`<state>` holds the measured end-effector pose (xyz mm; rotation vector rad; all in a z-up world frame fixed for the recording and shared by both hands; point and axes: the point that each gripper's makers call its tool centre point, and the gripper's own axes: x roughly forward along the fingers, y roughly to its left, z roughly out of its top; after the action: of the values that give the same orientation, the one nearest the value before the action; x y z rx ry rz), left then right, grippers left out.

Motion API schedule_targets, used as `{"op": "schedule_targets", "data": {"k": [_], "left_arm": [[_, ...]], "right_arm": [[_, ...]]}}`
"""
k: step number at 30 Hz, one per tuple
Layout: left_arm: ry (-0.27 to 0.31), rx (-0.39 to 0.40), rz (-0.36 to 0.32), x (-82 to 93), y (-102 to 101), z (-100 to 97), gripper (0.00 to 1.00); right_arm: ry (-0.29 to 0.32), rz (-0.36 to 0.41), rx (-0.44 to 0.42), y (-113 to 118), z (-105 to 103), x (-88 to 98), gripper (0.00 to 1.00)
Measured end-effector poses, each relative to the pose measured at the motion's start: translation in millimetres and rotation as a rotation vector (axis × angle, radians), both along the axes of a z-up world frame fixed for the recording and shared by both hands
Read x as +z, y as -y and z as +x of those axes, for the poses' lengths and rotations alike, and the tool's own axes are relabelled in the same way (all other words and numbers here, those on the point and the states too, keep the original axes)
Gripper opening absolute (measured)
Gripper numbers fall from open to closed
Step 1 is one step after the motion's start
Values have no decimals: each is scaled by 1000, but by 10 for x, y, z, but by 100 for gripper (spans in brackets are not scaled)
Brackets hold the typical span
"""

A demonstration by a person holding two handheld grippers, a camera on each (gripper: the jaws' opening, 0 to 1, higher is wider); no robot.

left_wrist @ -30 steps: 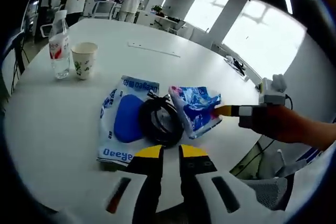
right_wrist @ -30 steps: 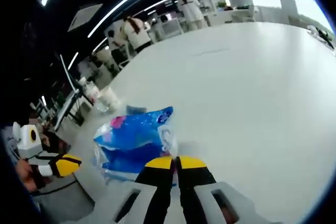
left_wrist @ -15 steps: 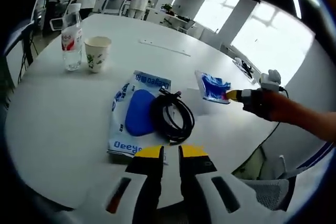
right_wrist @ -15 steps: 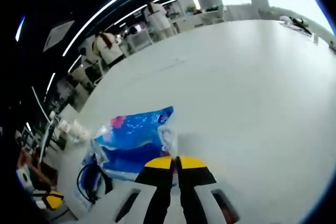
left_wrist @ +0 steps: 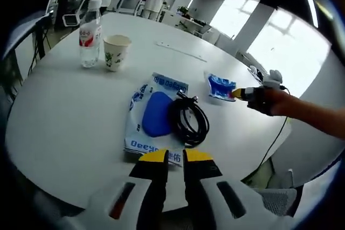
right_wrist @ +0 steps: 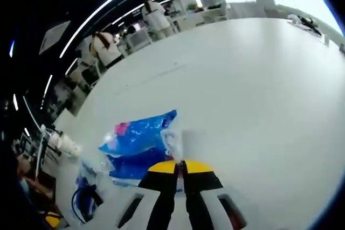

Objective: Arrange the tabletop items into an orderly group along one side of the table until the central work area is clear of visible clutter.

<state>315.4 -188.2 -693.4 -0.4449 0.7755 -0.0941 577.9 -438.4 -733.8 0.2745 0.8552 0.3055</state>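
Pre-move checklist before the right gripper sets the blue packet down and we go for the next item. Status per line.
1. Right gripper grip on blue packet: ok, jaws closed on its edge.
2. Packet free of the cable coil: ok, in the left gripper view the blue packet sits apart from it.
3. Drop zone ahead of the right gripper: ok, bare white table there.
4. Left gripper free for the next pick: ok, jaws together, nothing between them.
5. Cable coil resting on the white-and-blue pouch: not ok for a single lift, the two overlap.
6. Water bottle and paper cup upright: ok, side by side at the far edge.
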Motion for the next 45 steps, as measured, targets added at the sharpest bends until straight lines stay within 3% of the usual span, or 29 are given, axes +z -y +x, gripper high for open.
{"op": "schedule_targets", "data": {"k": [15,22,32,39,45], "left_arm": [[-21,62,-12,-65,-124,-40,5],[-25,74,-13,-82,-164,-55,5],[-28,86,-26,-119,-161,-75,5],[-3,61,6,-39,-152,-1,6],[1,27,19,-30,-103,3,6]], "right_arm": [[-40,10,-26,-129,193,-135,1],[-34,-12,4,-95,275,-97,2],[-46,-30,52,3,239,-20,10],[-2,-72,170,-15,73,73,17],[2,-56,202,-87,-216,110,19]]}}
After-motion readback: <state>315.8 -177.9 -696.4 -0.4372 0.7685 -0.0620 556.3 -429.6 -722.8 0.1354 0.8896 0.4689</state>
